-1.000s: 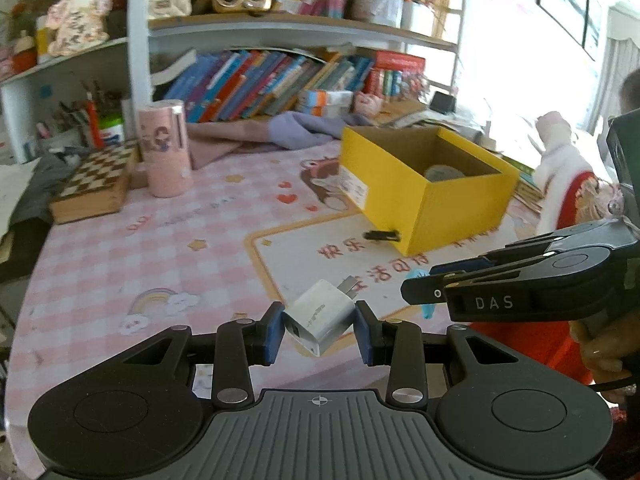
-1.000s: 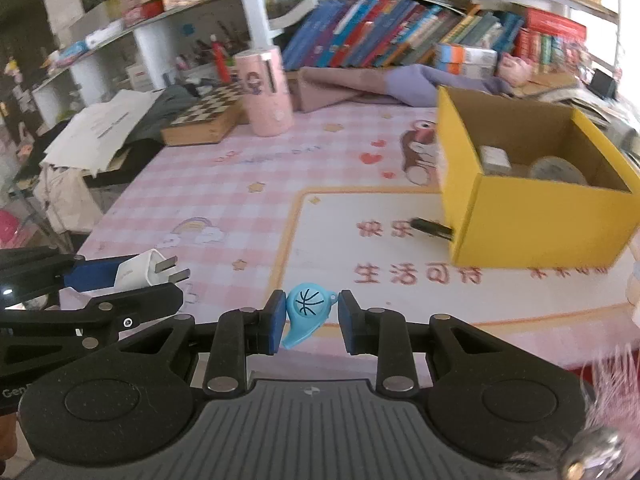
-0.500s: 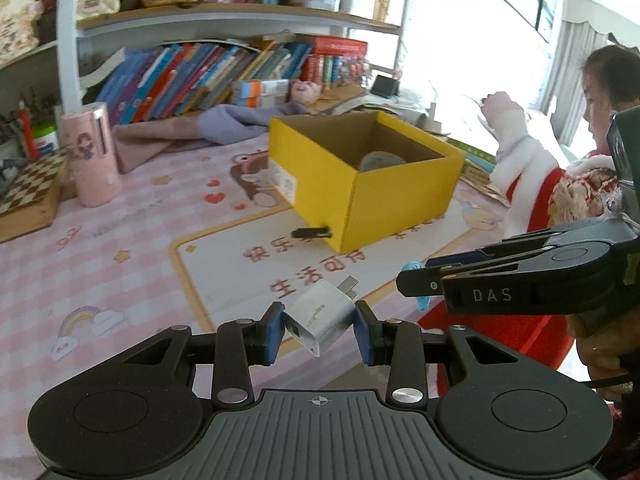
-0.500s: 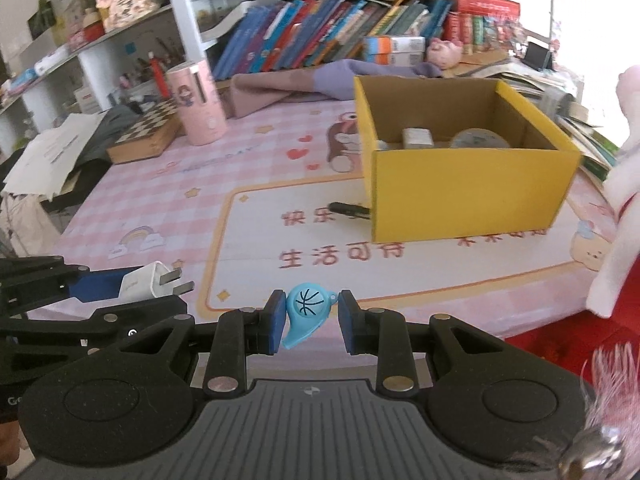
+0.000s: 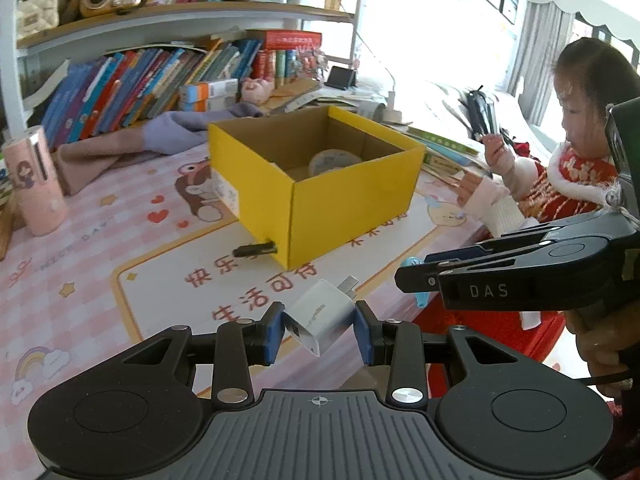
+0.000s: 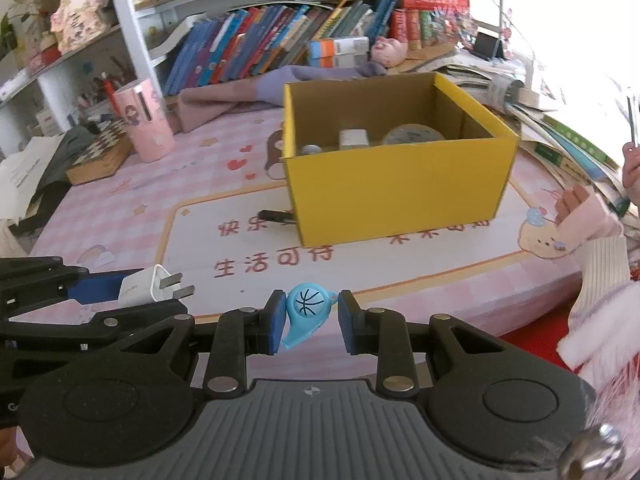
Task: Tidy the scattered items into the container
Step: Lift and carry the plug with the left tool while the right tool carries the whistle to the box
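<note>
Two tools: one charger [image 5: 319,322], one whistle [image 6: 306,314]

Your table [image 6: 192,184] wears a pink checked cloth with hearts, stars and a cream panel of red characters. On it stands the yellow box [image 6: 396,196], its near corner over that panel, and a small black item [image 6: 276,216] lies on the panel touching the box's left wall. Farther left you have a pink cylindrical holder [image 6: 146,120] standing upright, with a chessboard box [image 6: 100,154] just beside it. A mauve cloth [image 6: 248,92] lies crumpled behind the box, and books and papers [image 6: 560,136] pile at the right edge.
</note>
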Tool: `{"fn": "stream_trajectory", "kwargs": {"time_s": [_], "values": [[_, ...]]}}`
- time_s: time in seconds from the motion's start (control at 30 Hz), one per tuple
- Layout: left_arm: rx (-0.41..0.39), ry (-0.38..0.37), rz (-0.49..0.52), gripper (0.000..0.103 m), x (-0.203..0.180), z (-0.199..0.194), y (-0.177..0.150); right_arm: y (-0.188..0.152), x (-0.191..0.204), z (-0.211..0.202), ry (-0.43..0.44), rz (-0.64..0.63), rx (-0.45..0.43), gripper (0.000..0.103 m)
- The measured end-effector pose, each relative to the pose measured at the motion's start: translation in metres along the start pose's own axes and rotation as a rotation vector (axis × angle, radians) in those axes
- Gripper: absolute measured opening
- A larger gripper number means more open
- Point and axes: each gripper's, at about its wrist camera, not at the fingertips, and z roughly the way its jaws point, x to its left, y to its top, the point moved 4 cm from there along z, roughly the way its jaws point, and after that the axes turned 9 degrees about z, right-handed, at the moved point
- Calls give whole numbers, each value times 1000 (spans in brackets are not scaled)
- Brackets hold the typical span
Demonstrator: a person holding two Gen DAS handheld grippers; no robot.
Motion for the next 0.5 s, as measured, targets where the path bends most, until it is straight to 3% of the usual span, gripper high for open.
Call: {"fn": "stream_trajectory", "kwargs": {"time_s": [0.5], "values": [[-17,-43,35,36,-15,32,30,19,-37,8,-29,42,-13,26]]}}
